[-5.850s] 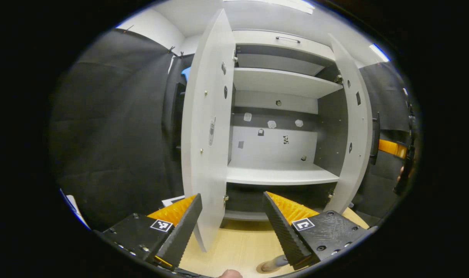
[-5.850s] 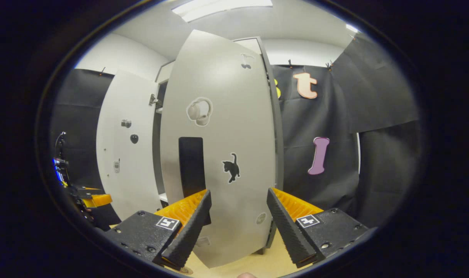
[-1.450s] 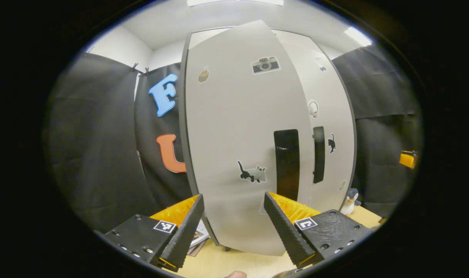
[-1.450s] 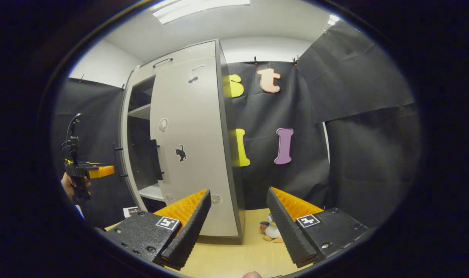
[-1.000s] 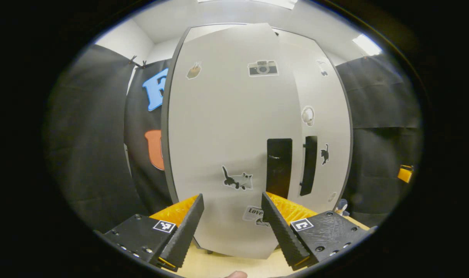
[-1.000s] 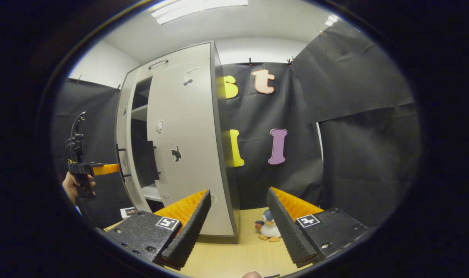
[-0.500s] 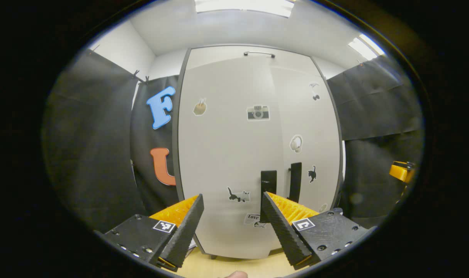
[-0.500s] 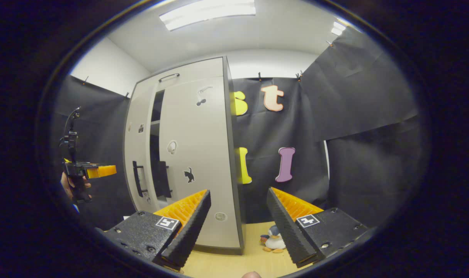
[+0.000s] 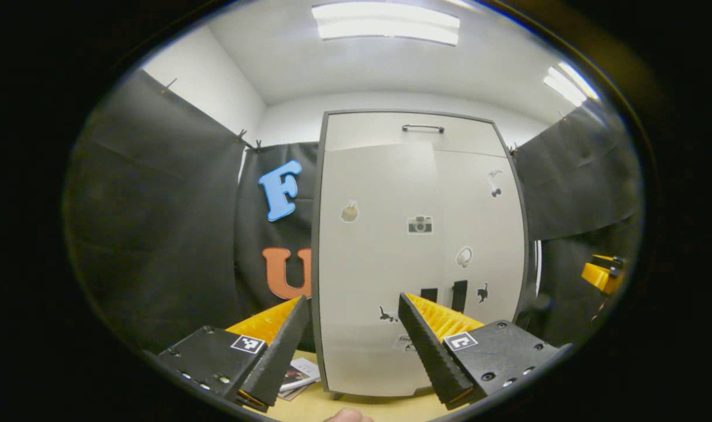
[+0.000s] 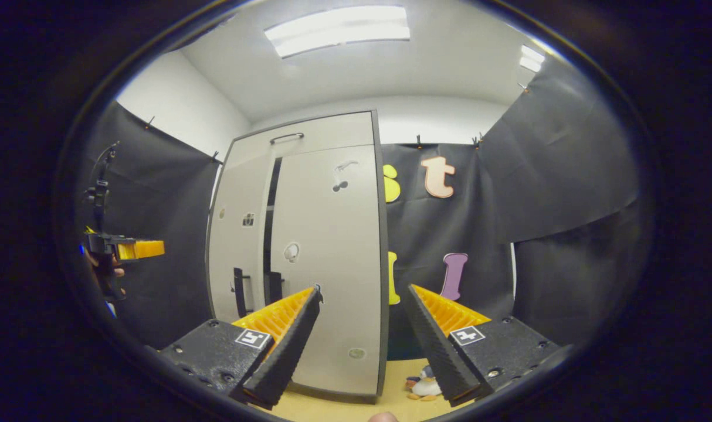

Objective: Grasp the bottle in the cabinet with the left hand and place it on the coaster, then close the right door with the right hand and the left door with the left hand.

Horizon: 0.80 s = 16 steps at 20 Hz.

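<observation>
The grey cabinet (image 9: 417, 126) stands ahead in the left gripper view, and its left door (image 9: 373, 264) and right door (image 9: 485, 234) look flush and shut. My left gripper (image 9: 352, 300) hangs open in front of it, apart from the doors and holding nothing. In the right gripper view the cabinet (image 10: 309, 132) is seen from its right, and a thin dark slit runs between the left door (image 10: 238, 234) and the right door (image 10: 332, 246). My right gripper (image 10: 363, 289) is open and empty. The left gripper (image 10: 127, 249) shows far left there, held by a hand (image 10: 107, 275).
Black handles (image 9: 460, 295) sit low where the doors meet. A few photo cards (image 9: 297, 375) lie on the wooden table (image 9: 362, 407) left of the cabinet. A small penguin toy (image 10: 423, 387) stands on the table by the cabinet's right side. Black cloth walls surround the booth.
The left door swung from wide open to shut against the cabinet. Both grippers have drawn back from the cabinet and tilted upward, so it looks smaller and farther.
</observation>
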Each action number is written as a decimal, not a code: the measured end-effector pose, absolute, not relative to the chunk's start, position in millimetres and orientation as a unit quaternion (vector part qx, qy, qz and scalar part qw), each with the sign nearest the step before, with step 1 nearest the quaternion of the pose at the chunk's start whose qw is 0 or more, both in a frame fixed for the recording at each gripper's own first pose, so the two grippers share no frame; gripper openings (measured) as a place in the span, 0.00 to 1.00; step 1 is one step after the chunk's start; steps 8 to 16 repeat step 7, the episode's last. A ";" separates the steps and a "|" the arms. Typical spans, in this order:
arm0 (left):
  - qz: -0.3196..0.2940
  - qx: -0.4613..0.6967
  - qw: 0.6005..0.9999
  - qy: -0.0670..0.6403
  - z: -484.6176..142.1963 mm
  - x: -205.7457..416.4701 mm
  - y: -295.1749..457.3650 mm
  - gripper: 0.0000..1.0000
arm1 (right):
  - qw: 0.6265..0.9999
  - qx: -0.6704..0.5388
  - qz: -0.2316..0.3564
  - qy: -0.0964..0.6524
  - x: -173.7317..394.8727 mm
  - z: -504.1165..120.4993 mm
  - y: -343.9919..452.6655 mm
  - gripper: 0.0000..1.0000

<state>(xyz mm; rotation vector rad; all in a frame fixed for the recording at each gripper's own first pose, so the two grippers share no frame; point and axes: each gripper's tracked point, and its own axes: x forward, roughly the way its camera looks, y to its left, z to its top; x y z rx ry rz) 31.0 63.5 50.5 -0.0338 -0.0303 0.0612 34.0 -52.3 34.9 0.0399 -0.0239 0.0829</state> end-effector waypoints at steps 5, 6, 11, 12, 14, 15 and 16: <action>0.041 -0.031 0.999 -0.010 52.0 33.9 75.8 0.96 | 0.999 0.020 0.037 0.005 43.5 25.5 -40.0 0.93; 0.045 -0.023 0.999 -0.012 54.1 33.0 77.1 0.96 | 0.999 0.018 0.037 0.006 43.1 27.4 -38.3 0.97; 0.047 -0.015 0.999 -0.015 56.9 30.9 79.1 0.96 | 0.999 0.016 0.037 0.003 43.4 30.1 -36.8 0.97; 0.047 -0.015 0.999 -0.015 56.9 30.9 79.1 0.96 | 0.999 0.016 0.037 0.003 43.4 30.1 -36.8 0.97; 0.047 -0.015 0.999 -0.015 56.9 30.9 79.1 0.96 | 0.999 0.016 0.037 0.003 43.4 30.1 -36.8 0.97; 0.047 -0.015 0.999 -0.015 56.9 30.9 79.1 0.96 | 0.999 0.016 0.037 0.003 43.4 30.1 -36.8 0.97; 0.047 -0.015 0.999 -0.015 56.9 30.9 79.1 0.96 | 0.999 0.016 0.037 0.003 43.4 30.1 -36.8 0.97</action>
